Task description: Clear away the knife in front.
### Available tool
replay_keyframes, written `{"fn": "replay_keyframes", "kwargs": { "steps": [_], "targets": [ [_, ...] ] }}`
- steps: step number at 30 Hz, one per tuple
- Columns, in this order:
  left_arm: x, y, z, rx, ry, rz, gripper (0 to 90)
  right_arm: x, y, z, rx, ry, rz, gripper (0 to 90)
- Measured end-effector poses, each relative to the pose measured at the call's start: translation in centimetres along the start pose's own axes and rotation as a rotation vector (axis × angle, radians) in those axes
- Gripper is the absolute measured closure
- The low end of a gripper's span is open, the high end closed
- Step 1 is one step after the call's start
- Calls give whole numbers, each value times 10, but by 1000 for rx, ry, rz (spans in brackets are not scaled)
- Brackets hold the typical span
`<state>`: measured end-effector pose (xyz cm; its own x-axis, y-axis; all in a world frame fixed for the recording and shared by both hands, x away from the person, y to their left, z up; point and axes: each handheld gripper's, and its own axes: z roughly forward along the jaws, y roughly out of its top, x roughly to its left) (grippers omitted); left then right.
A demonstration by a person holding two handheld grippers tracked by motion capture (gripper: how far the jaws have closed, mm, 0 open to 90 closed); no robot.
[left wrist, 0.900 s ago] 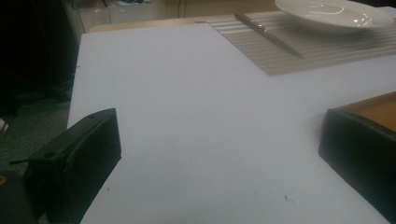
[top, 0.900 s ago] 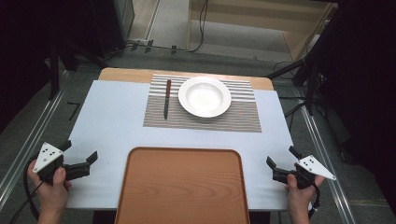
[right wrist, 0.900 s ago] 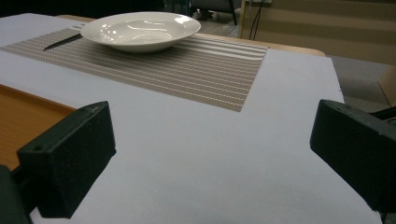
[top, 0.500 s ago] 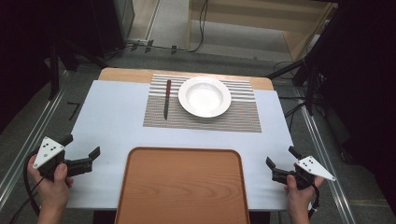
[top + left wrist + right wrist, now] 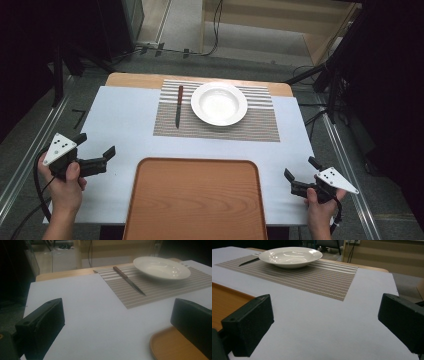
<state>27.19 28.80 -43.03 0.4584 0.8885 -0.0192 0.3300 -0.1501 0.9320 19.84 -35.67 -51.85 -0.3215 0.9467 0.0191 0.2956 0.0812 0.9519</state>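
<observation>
while both jaws stand apart and empty, the left hand-held gripper (image 5: 95, 159) and right hand-held gripper (image 5: 296, 181) flank the tray (image 5: 195, 200) on the surface (image 5: 120, 120). knife (image 5: 178, 105) lies on the placemat (image 5: 220, 125) beside the plate (image 5: 219, 103): light, stiff, thin, probably best pinched at its handle. tray's near edge is cut off.

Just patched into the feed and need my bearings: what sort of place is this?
Probably a lab or studio recording bench laid out as a dining setting: a plate and knife on a striped placemat, a wooden tray near the front edge, and cables trailing over the bare floor behind.
</observation>
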Motion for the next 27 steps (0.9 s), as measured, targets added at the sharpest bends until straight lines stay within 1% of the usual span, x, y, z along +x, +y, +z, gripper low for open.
{"fn": "replay_keyframes", "kwargs": {
  "steps": [2,4,9,10,11,14,19,22,23,24,25,26,27],
  "targets": [
    [-1,4,4,-5,-8,4,0,0,0,0,-2,3,0,0],
    [-2,9,7,-4,-4,16,0,0,0,0,-5,9,1,0],
    [0,21,12,-29,-8,3,0,-1,0,0,-8,15,4,0],
    [0,21,12,-29,-8,3,0,-1,0,0,-7,15,3,0],
    [0,26,15,-26,-12,13,0,-1,0,0,-8,16,3,0],
    [-3,32,21,-24,-23,28,0,-1,0,0,-8,16,3,0],
    [-6,42,31,-35,-38,34,0,-1,0,0,-11,18,6,0],
    [-5,46,35,-39,-40,31,0,-1,0,0,-11,18,6,0],
    [-5,49,39,-42,-44,22,0,-1,0,0,-11,18,4,0],
    [-5,49,39,-42,-44,22,0,-1,0,0,-12,18,4,0],
    [-5,51,44,-43,-52,14,0,-1,0,0,-12,19,5,0],
    [-5,51,44,-43,-52,14,0,-1,0,0,-11,19,6,0],
    [-5,53,50,-40,-61,6,0,-2,0,0,-11,19,7,0]
  ]
}}
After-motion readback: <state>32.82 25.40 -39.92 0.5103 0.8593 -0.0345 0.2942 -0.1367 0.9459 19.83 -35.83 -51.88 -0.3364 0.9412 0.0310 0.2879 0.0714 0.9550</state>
